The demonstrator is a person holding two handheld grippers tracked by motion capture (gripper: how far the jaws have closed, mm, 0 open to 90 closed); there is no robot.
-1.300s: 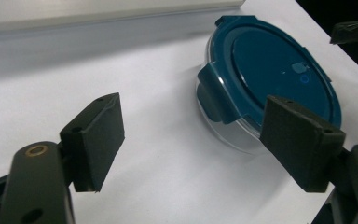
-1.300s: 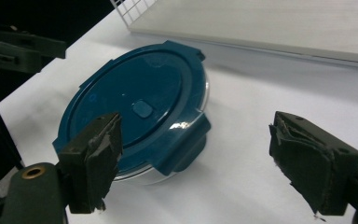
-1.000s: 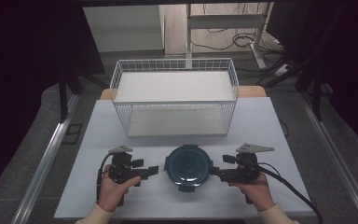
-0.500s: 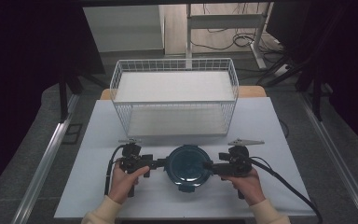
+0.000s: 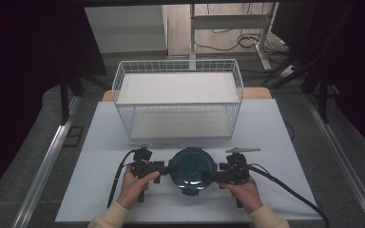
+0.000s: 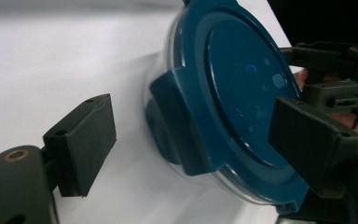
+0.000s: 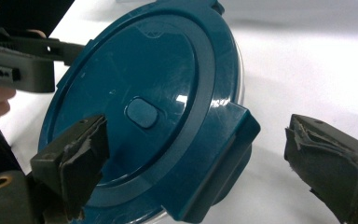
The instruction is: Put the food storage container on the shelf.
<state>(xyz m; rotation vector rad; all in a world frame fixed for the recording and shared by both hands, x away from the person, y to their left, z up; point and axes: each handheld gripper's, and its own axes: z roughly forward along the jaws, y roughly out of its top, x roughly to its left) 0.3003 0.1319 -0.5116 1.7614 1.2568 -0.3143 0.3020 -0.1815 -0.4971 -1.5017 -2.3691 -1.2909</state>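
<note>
Your left gripper (image 5: 164,167) and right gripper (image 5: 214,175) flank the lidded container (image 5: 191,169); both fingers wide, straddling opposite clasps, nothing gripped.

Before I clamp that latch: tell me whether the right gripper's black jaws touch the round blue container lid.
Apart. In the right gripper view the right gripper stands open, white table visible between the blue lid's side latch and one jaw.

Count on the white worktop (image 5: 100,190)

One round clear container with a dark teal plastic lid (image 5: 192,171), one white wire basket (image 5: 178,102), and two black handheld claws: left (image 5: 165,167), right (image 5: 210,175).
</note>
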